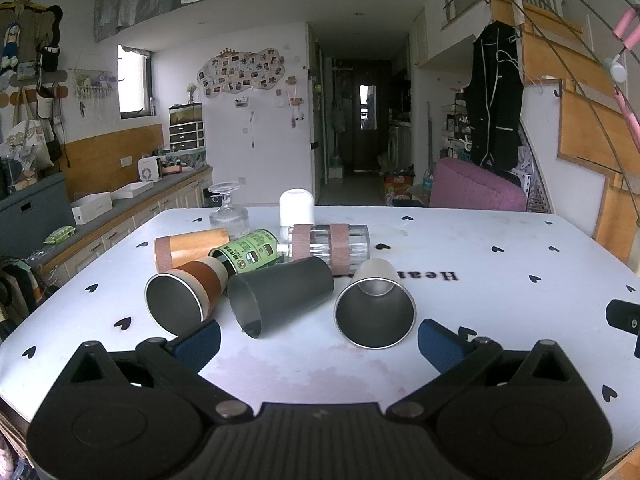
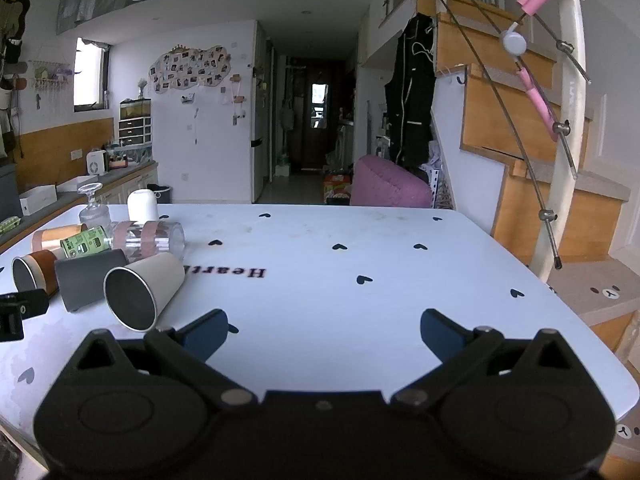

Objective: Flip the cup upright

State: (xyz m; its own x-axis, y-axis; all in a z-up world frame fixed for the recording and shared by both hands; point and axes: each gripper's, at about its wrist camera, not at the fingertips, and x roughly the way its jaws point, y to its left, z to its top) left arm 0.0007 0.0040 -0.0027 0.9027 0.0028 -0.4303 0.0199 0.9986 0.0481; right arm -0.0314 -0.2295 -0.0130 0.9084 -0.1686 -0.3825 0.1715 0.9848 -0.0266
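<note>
Several cups lie on their sides on the white table (image 1: 480, 280). A steel cup (image 1: 376, 308) lies mouth toward me, right of a black cup (image 1: 280, 292) and a brown-banded cup (image 1: 184, 296). Behind them lie a wooden cup (image 1: 192, 248), a green can (image 1: 248, 254) and a clear ribbed tumbler (image 1: 328, 246). A white cup (image 1: 296, 206) stands upside down. My left gripper (image 1: 318, 340) is open and empty just in front of the steel and black cups. My right gripper (image 2: 324, 330) is open and empty over bare table, right of the steel cup (image 2: 140, 292).
An inverted stemmed glass (image 1: 228, 210) stands at the back left of the table. The table (image 2: 360, 264) has heart prints and its front edge is close below both grippers. A counter (image 1: 100, 216) runs along the left; stairs (image 2: 560, 200) rise on the right.
</note>
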